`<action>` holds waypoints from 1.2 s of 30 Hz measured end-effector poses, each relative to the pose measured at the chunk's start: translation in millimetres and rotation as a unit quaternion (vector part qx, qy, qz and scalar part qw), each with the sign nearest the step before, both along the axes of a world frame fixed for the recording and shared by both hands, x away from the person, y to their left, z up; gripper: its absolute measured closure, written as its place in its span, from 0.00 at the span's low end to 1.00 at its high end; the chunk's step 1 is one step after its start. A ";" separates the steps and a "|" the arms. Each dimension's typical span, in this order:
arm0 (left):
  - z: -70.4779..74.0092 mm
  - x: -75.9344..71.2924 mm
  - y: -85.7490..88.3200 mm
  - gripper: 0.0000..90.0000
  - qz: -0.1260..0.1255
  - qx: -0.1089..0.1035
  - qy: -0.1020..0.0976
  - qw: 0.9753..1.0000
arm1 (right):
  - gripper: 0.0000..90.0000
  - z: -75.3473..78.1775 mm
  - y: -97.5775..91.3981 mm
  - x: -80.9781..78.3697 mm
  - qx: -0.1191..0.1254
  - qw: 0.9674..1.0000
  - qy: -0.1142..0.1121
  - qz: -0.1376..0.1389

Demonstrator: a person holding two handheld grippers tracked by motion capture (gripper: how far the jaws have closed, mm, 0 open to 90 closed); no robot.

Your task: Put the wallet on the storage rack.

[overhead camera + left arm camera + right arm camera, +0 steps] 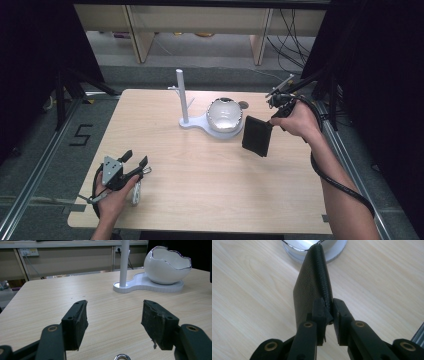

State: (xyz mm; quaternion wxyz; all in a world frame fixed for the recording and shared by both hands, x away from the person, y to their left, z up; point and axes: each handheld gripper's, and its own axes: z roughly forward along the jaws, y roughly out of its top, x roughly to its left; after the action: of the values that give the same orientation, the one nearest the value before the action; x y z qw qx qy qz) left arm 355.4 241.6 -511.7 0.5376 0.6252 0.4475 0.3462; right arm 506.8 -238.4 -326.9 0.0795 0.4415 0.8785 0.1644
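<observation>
The black wallet (257,135) hangs in the air over the right half of the table (210,190), just to the right of the white egg-shaped bowl (225,115), and nearer the far edge than the near one. The right gripper (328,308) has it pinched by one end: the jaws are drawn in close on the textured spine, and the wallet juts away from them toward the bowl's rim. In the high view it hangs below the right hand as a flat dark panel, clear of the tabletop.

The step in hand looks like carrying the wallet to the bowl and setting it in. The grip covers only a small patch at one end, so the wallet can swing or slip; I judge a slow, level carry is best, with the pinch kept firm until it sits over the opening. The bowl's rim is jagged, so the wallet should come in from above, not from the side, and go down end first before the jaws let go.

The bowl sits on a white base (197,125) that also carries an upright post (182,95) on its left; the approach should stay clear of that post.

The left gripper (115,322) rests near the table's near left corner, jaws wide apart with nothing between them.
</observation>
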 end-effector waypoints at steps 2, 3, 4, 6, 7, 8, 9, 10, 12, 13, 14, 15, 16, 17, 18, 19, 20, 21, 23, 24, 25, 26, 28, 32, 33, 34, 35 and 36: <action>0.8 -0.9 0.3 0.41 0.002 0.004 0.004 1.000 | 0.91 5.3 3.0 -2.0 0.001 1.000 -0.007 -0.012; 0.8 -0.8 0.3 0.40 0.002 0.004 0.004 1.000 | 0.91 6.7 2.4 -0.9 0.006 1.000 -0.013 -0.006; 0.8 -0.8 0.3 0.40 0.002 0.004 0.004 1.000 | 0.91 6.7 2.4 -0.9 0.006 1.000 -0.013 -0.006; 0.2 -0.1 0.3 0.40 0.000 0.001 0.000 1.000 | 0.91 11.1 2.8 -0.9 0.004 1.000 -0.020 -0.002; 0.3 -0.2 0.3 0.40 0.000 0.002 0.001 1.000 | 0.91 12.1 4.0 -1.6 0.005 1.000 -0.023 -0.012; 0.8 -1.0 0.4 0.40 0.002 0.004 0.005 1.000 | 0.91 13.2 3.6 -1.1 0.006 1.000 -0.024 -0.009; 0.9 -0.9 0.4 0.40 0.002 0.004 0.004 1.000 | 0.91 14.1 3.6 -0.6 0.006 1.000 -0.030 -0.006; 0.9 -0.9 0.4 0.41 0.002 0.004 0.004 1.000 | 0.91 13.7 3.1 -0.2 0.008 0.999 -0.037 0.000; 0.6 -0.4 0.4 0.40 0.001 0.003 0.002 1.000 | 0.91 15.9 4.4 -0.4 0.009 0.999 -0.033 -0.008; 0.2 0.2 0.3 0.41 0.000 0.001 0.000 1.000 | 0.91 16.3 4.3 0.1 0.010 0.999 -0.035 -0.005; 0.3 0.2 0.3 0.40 0.000 0.002 0.000 1.000 | 0.91 17.3 4.3 1.1 0.007 0.999 -0.039 0.000; 0.4 0.1 0.3 0.40 0.000 0.002 0.000 1.000 | 0.91 18.3 5.4 0.6 0.009 0.999 -0.038 -0.004; 0.4 0.1 0.3 0.40 0.000 0.002 0.000 1.000 | 0.91 19.3 5.2 0.9 0.006 0.999 -0.040 -0.004; 0.8 -0.4 0.4 0.40 0.001 0.002 0.001 1.000 | 0.91 19.5 6.2 1.3 0.013 0.999 -0.039 -0.007; 0.7 -0.3 0.5 0.40 0.000 0.002 -0.001 1.000 | 0.91 20.6 6.5 1.4 0.012 0.999 -0.042 -0.006; 0.6 -0.2 0.6 0.40 0.000 0.001 -0.001 1.000 | 0.91 21.0 6.8 1.6 0.012 0.999 -0.043 -0.005; 0.5 -0.2 0.6 0.40 0.000 0.002 -0.001 1.000 | 0.91 21.8 7.3 2.1 0.012 0.999 -0.047 0.000; 0.5 -0.2 0.6 0.40 0.000 0.001 -0.001 1.000 | 0.91 22.7 8.3 1.5 0.014 0.999 -0.045 -0.004; 0.6 -0.1 0.5 0.40 0.000 0.002 -0.001 1.000 | 0.91 24.5 9.3 2.1 0.013 0.999 -0.049 -0.005; 0.6 -0.1 0.5 0.40 0.000 0.002 -0.001 1.000 | 0.91 25.1 9.4 2.8 0.014 0.998 -0.053 -0.001; 0.8 -0.2 0.5 0.40 0.000 0.003 0.001 1.000 | 0.91 25.8 9.7 3.1 0.015 0.998 -0.055 0.002; 0.3 0.5 0.3 0.40 -0.001 0.000 -0.002 1.000 | 0.91 26.7 10.3 3.7 0.015 0.998 -0.057 0.003; 0.4 0.4 0.1 0.40 0.001 0.001 0.002 1.000 | 0.91 28.5 12.5 4.4 0.018 0.998 -0.058 0.003; 0.3 0.7 0.4 0.40 0.000 0.001 0.000 1.000 | 0.91 32.3 17.3 6.7 0.019 0.998 -0.064 0.008; 0.3 0.7 0.4 0.40 0.000 0.001 0.000 1.000 | 0.91 32.7 18.0 7.2 0.019 0.997 -0.070 0.009; 0.4 0.8 0.4 0.40 -0.001 0.001 0.000 1.000 | 0.91 33.4 19.4 8.2 0.022 0.997 -0.070 0.007; 0.4 0.7 0.5 0.40 -0.001 0.001 -0.001 1.000 | 0.91 34.2 20.7 9.0 0.021 0.997 -0.069 0.009; 0.4 0.7 0.5 0.40 0.000 0.000 -0.001 1.000 | 0.91 35.1 22.9 9.3 0.024 0.997 -0.073 0.006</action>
State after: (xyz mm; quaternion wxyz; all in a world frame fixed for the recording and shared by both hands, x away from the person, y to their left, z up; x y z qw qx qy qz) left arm 356.1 242.1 -511.3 0.5378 0.6252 0.4470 0.3466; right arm 516.2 -215.5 -291.8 0.1319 0.4246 0.8689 0.2174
